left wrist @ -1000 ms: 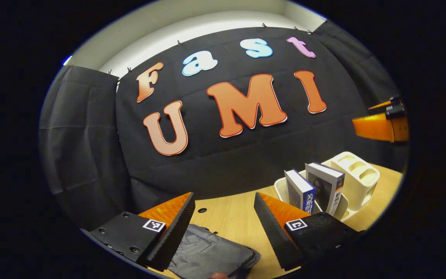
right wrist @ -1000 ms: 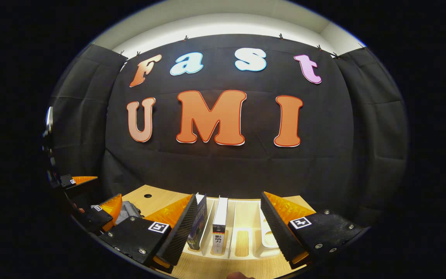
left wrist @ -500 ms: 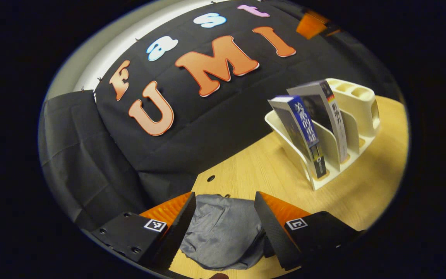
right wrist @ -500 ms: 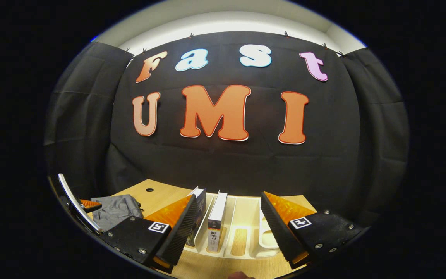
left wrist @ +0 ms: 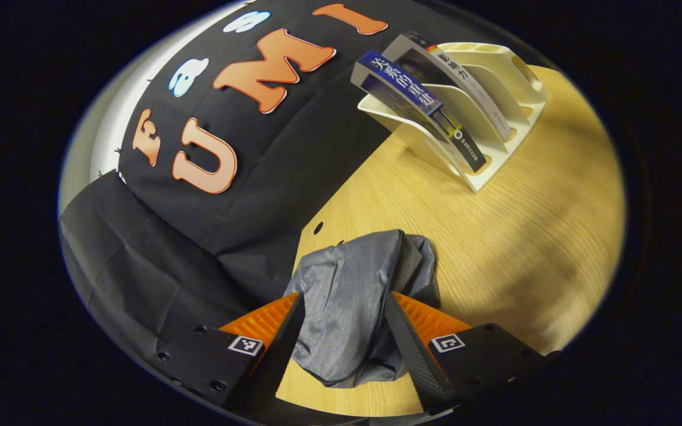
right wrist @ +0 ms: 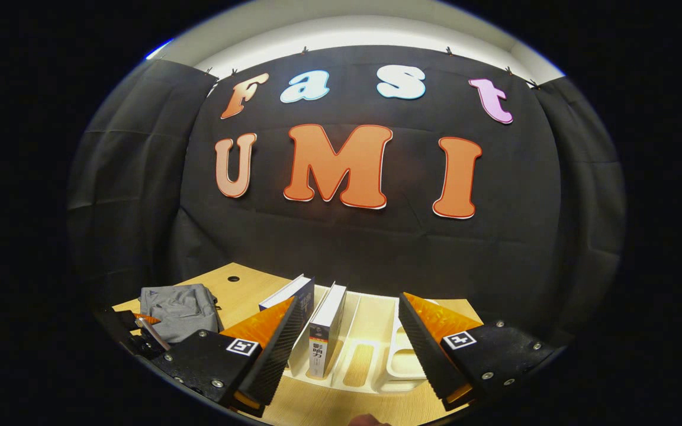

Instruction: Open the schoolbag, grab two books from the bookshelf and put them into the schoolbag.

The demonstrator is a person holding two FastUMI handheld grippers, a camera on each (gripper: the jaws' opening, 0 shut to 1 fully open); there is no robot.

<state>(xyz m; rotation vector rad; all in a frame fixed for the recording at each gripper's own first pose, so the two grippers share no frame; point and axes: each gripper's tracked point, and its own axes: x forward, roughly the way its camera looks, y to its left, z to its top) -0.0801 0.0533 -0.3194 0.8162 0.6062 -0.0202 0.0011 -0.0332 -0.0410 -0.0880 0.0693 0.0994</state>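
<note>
On the table point(left wrist: 495, 248), the grey schoolbag point(left wrist: 353, 296) lies crumpled near the back edge, closed as far as I can tell. The left hand-held gripper point(left wrist: 341, 322) hangs over it, fingers spread wide with the cloth between them but not pinched. The right hand-held gripper point(right wrist: 347, 331) is parted just as wide and empty, facing the white bookshelf point(right wrist: 376, 355), where two books point(right wrist: 323, 325) lean in the left slots. Likely risk: the limp fabric bunches or slides when the fingers close, missing the zipper pull, which I cannot make out. A one-sided tug could drag the whole bag.
</note>
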